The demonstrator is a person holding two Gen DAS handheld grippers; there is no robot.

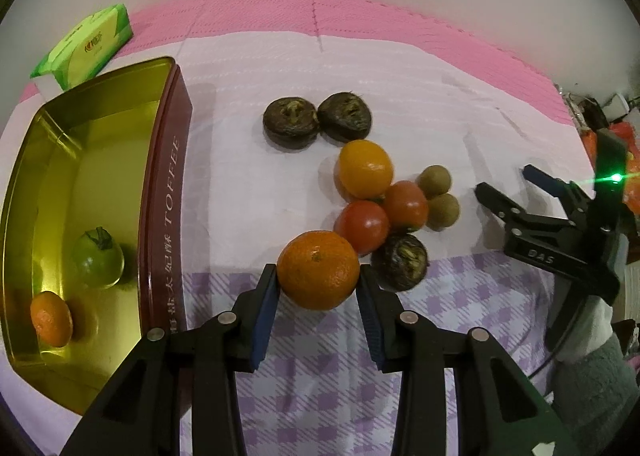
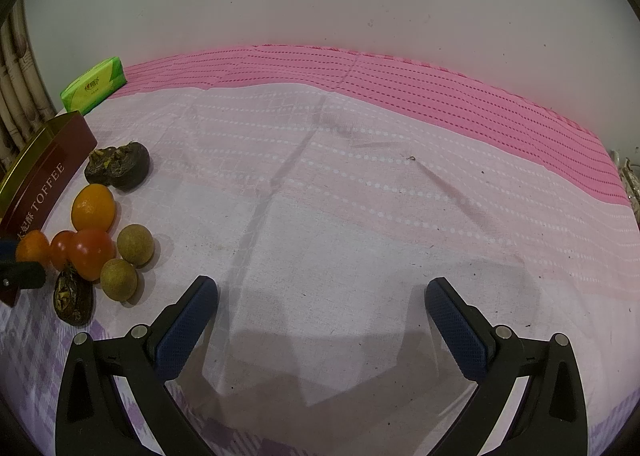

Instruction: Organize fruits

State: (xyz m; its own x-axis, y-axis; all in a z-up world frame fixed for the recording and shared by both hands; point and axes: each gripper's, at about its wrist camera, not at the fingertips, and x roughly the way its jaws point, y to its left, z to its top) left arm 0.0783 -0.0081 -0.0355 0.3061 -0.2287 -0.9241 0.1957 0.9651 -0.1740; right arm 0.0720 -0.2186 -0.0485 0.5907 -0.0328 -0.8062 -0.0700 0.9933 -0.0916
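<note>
My left gripper (image 1: pixel 319 276) is shut on an orange mandarin (image 1: pixel 318 269) at the near edge of a fruit pile on the cloth; the mandarin also shows in the right wrist view (image 2: pixel 33 249). The pile holds a yellow-orange fruit (image 1: pixel 365 168), two red tomatoes (image 1: pixel 363 225), two small brown-green fruits (image 1: pixel 435 181) and a dark wrinkled fruit (image 1: pixel 400 262). Two more dark wrinkled fruits (image 1: pixel 291 122) lie farther back. A gold-lined toffee tin (image 1: pixel 164 192) at left holds a green tomato (image 1: pixel 98 258) and a mandarin (image 1: pixel 52 319). My right gripper (image 2: pixel 320 292) is open and empty over bare cloth, right of the pile.
A green tissue pack (image 1: pixel 90 46) lies behind the tin on the pink mat (image 1: pixel 360 16). A wall stands behind the mat. Clutter sits off the table's right edge (image 1: pixel 600 116).
</note>
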